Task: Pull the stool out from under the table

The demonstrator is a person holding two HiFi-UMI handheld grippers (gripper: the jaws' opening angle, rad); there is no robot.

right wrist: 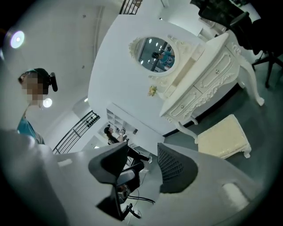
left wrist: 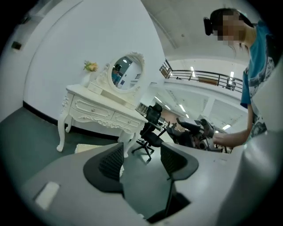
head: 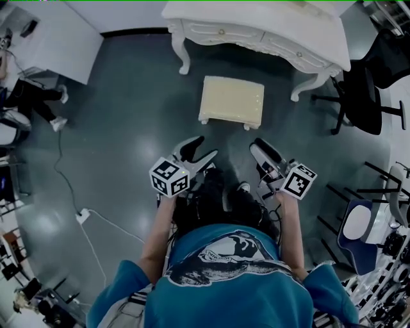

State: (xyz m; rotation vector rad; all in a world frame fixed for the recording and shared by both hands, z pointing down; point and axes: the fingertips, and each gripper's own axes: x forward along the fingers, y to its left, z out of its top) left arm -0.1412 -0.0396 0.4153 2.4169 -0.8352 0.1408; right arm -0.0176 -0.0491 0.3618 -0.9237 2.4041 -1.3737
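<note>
The stool [head: 232,101] stands on the dark floor [head: 128,128] at 12 o'clock from the person, fully clear of the white table [head: 243,16], which is at 12 o'clock behind it. The left gripper [head: 202,148] is in the air at 7 o'clock from the stool and the right gripper [head: 261,157] at 5 o'clock, both apart from it. On each gripper the jaws stand apart and nothing is between them. An office chair [head: 359,96] is at 3 o'clock from the stool.
</note>
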